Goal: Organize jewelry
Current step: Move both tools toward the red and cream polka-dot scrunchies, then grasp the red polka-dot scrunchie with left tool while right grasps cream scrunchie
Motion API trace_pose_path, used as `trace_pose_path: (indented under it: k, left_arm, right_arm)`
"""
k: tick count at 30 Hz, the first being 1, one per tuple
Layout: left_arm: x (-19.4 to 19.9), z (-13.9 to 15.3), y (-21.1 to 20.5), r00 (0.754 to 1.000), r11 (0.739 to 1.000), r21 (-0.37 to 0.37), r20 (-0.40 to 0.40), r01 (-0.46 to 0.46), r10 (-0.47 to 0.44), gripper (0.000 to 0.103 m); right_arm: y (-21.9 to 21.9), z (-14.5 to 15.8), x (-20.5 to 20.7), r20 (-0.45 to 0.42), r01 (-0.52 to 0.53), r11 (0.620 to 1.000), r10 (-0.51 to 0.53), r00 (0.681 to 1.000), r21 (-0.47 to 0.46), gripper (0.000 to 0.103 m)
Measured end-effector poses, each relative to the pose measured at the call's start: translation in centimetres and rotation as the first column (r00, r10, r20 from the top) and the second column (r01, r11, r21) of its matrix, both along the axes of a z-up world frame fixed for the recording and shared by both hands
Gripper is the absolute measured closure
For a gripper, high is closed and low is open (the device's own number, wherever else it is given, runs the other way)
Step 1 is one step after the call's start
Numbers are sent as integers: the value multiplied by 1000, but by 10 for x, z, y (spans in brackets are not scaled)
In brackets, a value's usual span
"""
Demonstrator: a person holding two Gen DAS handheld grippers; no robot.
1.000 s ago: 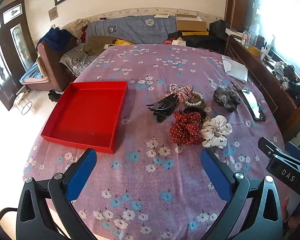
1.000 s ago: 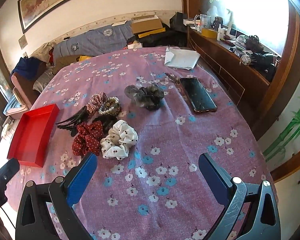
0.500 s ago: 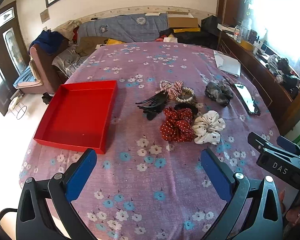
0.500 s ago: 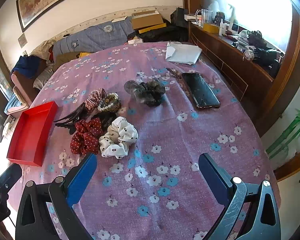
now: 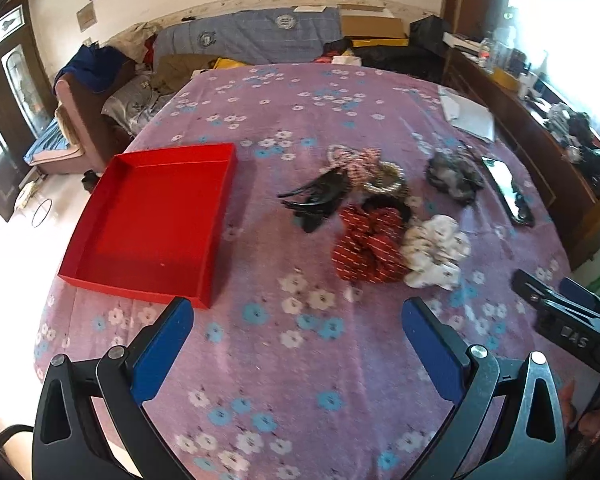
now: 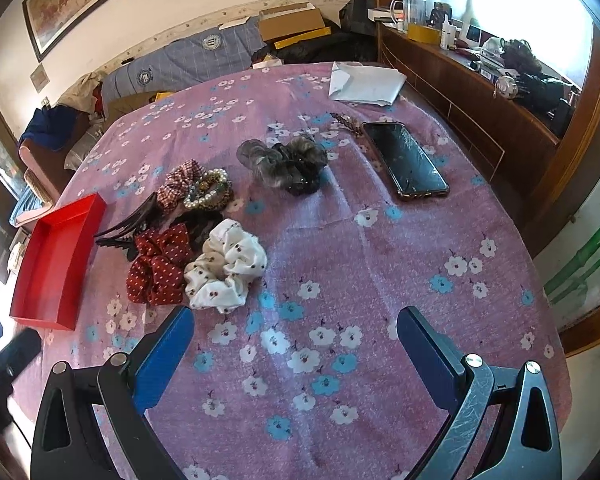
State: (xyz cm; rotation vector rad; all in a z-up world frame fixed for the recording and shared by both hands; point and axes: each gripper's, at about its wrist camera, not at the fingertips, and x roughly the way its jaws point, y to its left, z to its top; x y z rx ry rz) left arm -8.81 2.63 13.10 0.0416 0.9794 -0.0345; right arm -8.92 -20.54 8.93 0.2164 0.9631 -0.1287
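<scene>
Desk (image 6: 380,280) with one tray, one phone and a heap of hair pieces, both tongs above its near edge.

Largest is the flowered desk, then one red tray (image 5: 156,216) lying empty at its left side. One phone (image 6: 404,160) lies face up toward the right, one white sheet (image 6: 364,86) beyond it. The jewelry sits in a cluster between tray and phone: four scrunchies, namely grey (image 6: 284,162), white (image 6: 224,266), red (image 6: 158,266) and plaid (image 6: 180,182), plus one black claw clip (image 6: 130,224) and one pearl band (image 6: 206,192). Left tongs (image 5: 298,330) and right tongs (image 6: 294,334) each hover level over the cloth, spread wide, gripping nothing, well apart from the heap.
</scene>
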Motion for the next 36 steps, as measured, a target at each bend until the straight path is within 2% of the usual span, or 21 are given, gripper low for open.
trace_pose_path:
  k: [4, 7, 8, 10, 13, 16, 19, 25, 27, 28, 29, 30, 31, 33, 36]
  left_arm:
    - [22, -10, 3, 1000, 999, 36, -24, 14, -13, 0]
    - [38, -19, -2, 997, 998, 16, -39, 61, -60, 1]
    - [44, -23, -5, 996, 997, 3, -47, 80, -80, 5]
    - [56, -33, -12, 991, 994, -18, -74, 111, -112, 12]
    - [76, -51, -22, 985, 990, -55, -108, 126, -132, 14]
    - [94, -71, -25, 980, 987, -118, -149, 112, -129, 14]
    - [107, -88, -27, 976, 984, -150, -178, 97, -124, 16]
    - [119, -109, -33, 963, 980, -169, -231, 102, -140, 41]
    - [121, -114, -37, 958, 979, -171, -245, 109, -150, 57]
    - [121, -113, -39, 960, 981, -155, -236, 114, -149, 65]
    - [120, -113, -41, 958, 980, -156, -238, 124, -159, 89]
    - [120, -114, -43, 953, 978, -168, -254, 126, -167, 97]
    - [119, -112, -43, 954, 977, -174, -251, 122, -164, 97]
    - [115, -106, -43, 956, 975, -181, -239, 126, -168, 97]
    - [102, -88, -42, 961, 970, -190, -202, 152, -190, 97]
  right_arm:
    - [-4, -6, 16, -19, -34, 999, 34, 999, 3, 1]
    - [-2, -13, 30, -32, -74, 997, 74, 997, 7, 1]
    - [0, -15, 37, -33, -94, 995, 95, 995, 15, 2]
    - [3, -22, 49, -44, -133, 991, 133, 990, 22, 14]
    - [5, -36, 68, -76, -168, 985, 172, 982, 46, 30]
    - [3, -48, 79, -104, -170, 981, 179, 978, 90, 38]
    - [3, -56, 86, -108, -181, 977, 193, 975, 110, 39]
    - [10, -66, 91, -112, -213, 967, 228, 967, 139, 39]
    - [12, -68, 93, -115, -216, 966, 232, 966, 140, 40]
    - [13, -70, 94, -117, -216, 966, 233, 965, 140, 45]
    - [14, -71, 95, -120, -218, 966, 235, 965, 139, 48]
    - [15, -73, 96, -122, -221, 965, 238, 964, 139, 59]
    - [16, -74, 96, -124, -224, 964, 243, 962, 145, 74]
    - [16, -75, 96, -123, -224, 961, 245, 962, 164, 87]
    - [16, -69, 92, -96, -228, 957, 247, 964, 179, 94]
